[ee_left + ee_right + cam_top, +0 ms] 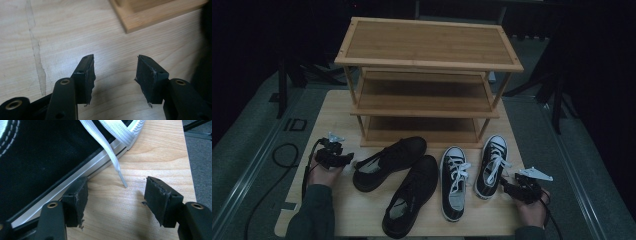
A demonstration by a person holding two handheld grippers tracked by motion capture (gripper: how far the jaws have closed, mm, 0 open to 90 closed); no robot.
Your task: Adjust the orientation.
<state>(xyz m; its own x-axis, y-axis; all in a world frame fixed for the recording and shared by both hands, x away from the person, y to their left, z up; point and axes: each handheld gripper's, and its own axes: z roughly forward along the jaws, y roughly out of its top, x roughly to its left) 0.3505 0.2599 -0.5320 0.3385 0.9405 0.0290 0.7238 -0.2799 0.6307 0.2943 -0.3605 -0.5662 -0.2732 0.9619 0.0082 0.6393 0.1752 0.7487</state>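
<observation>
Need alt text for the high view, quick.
Four shoes lie on a wooden table before a three-tier rack: two black shoes, two black-and-white sneakers. The left gripper and right gripper flank them, open.

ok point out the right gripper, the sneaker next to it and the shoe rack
right gripper [507,183], high view, between its jaw tips
right sneaker [498,146], high view, on its white toe cap
shoe rack [427,42], high view, on its top shelf
</observation>
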